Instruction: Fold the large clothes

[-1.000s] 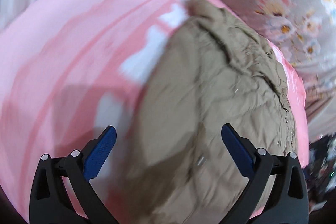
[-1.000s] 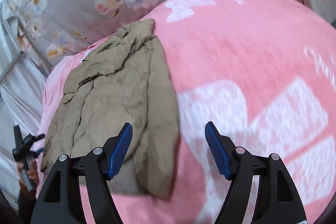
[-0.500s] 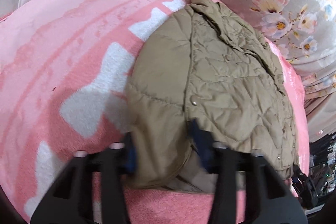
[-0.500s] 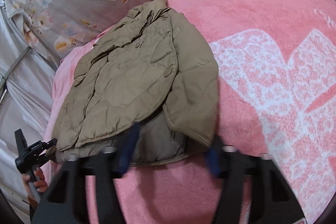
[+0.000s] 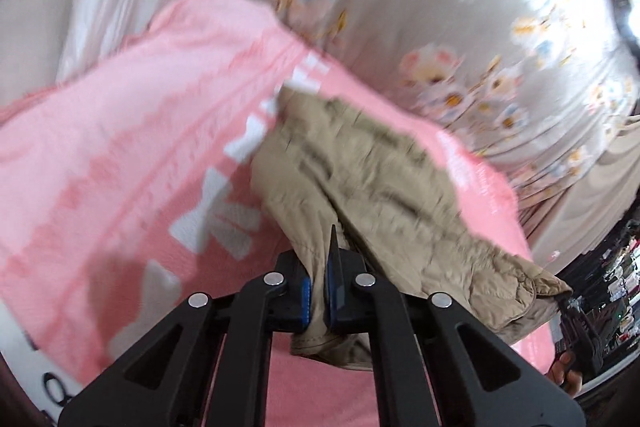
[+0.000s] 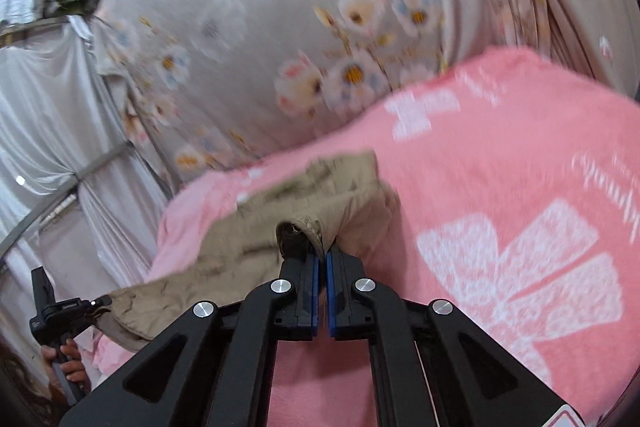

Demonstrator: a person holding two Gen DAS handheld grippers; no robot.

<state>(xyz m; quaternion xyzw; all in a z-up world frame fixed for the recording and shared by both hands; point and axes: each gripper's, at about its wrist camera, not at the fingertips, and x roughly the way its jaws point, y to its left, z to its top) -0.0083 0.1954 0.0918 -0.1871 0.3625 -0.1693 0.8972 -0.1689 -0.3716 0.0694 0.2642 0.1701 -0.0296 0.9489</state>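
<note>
At lower centre of each wrist view, jaws closed on cloth: left gripper (image 5: 318, 291) pinching a hem of the khaki quilted jacket (image 5: 372, 183), right gripper (image 6: 322, 291) pinching another edge. Jacket partly raised over the pink blanket (image 5: 140, 131) on the bed. Floral curtain (image 6: 304, 11) across upper frame.

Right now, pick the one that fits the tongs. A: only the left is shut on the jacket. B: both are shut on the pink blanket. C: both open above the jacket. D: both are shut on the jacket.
D: the left tongs pinch a fold of the khaki quilted jacket between the blue pads, and the right tongs clamp its lifted edge above the pink fleece blanket.
</note>
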